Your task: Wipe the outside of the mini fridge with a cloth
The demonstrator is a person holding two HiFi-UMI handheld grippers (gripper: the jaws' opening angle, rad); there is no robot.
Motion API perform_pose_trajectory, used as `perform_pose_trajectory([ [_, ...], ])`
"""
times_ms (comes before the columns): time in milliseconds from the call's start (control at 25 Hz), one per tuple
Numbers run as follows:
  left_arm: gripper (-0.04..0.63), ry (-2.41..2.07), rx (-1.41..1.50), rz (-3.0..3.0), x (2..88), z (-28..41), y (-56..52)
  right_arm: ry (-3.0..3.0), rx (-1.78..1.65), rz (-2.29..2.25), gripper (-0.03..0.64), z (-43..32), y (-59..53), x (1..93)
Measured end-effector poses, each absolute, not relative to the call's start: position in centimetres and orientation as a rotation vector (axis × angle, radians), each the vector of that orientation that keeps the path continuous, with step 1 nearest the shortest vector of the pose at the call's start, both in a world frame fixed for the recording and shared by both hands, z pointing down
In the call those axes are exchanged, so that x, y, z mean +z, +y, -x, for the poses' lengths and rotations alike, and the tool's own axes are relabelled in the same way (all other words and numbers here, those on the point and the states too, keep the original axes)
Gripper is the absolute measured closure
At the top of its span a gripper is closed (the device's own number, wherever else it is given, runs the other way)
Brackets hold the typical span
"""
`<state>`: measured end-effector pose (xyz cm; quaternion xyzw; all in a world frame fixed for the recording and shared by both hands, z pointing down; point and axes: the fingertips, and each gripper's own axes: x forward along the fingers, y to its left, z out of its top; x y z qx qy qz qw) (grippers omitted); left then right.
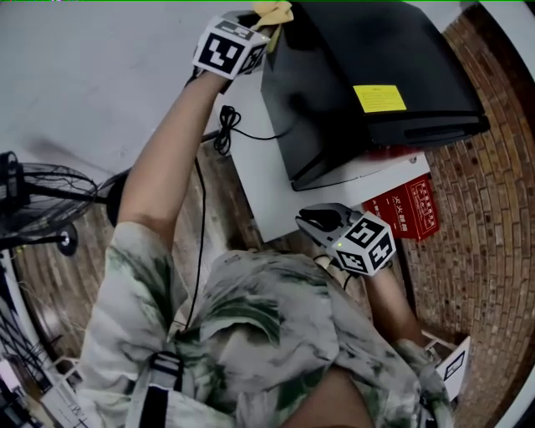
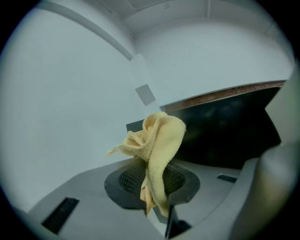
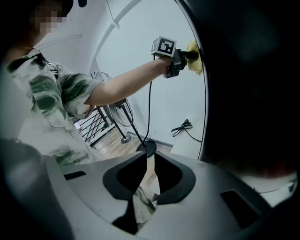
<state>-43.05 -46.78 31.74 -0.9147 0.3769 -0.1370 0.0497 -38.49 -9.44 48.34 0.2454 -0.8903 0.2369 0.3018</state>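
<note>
The black mini fridge (image 1: 368, 67) stands on a white cabinet (image 1: 267, 184) at the upper right of the head view. My left gripper (image 1: 266, 23) is stretched out to the fridge's far left corner, shut on a yellow cloth (image 1: 274, 12). In the left gripper view the cloth (image 2: 161, 140) bunches up between the jaws, beside the fridge's dark side (image 2: 225, 136). My right gripper (image 1: 308, 221) hangs low by the cabinet's front edge, shut and holding nothing. The right gripper view shows its jaws (image 3: 147, 157) together, the fridge (image 3: 248, 84) close on the right, and the cloth (image 3: 195, 63) far off.
A standing fan (image 1: 42, 196) is at the left on the brick-pattern floor (image 1: 493, 209). A black cable (image 1: 226, 125) trails down beside the cabinet. A red box (image 1: 410, 209) lies under the fridge's front. A pale wall rises behind the fridge.
</note>
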Motion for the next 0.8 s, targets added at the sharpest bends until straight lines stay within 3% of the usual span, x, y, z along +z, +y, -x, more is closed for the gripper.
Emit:
perform_pose_trajectory([
  [360, 0.511, 1.191, -0.396, 2.873, 35.7, 42.5, -48.3, -2.338, 0.669, -0.720, 0.548, 36.6, -9.0, 48.6],
  [800, 0.512, 1.196, -0.604, 2.944, 47.1, 41.8, -47.7, -2.291, 0.688, -0.777, 0.554, 35.4, -8.4, 49.8],
])
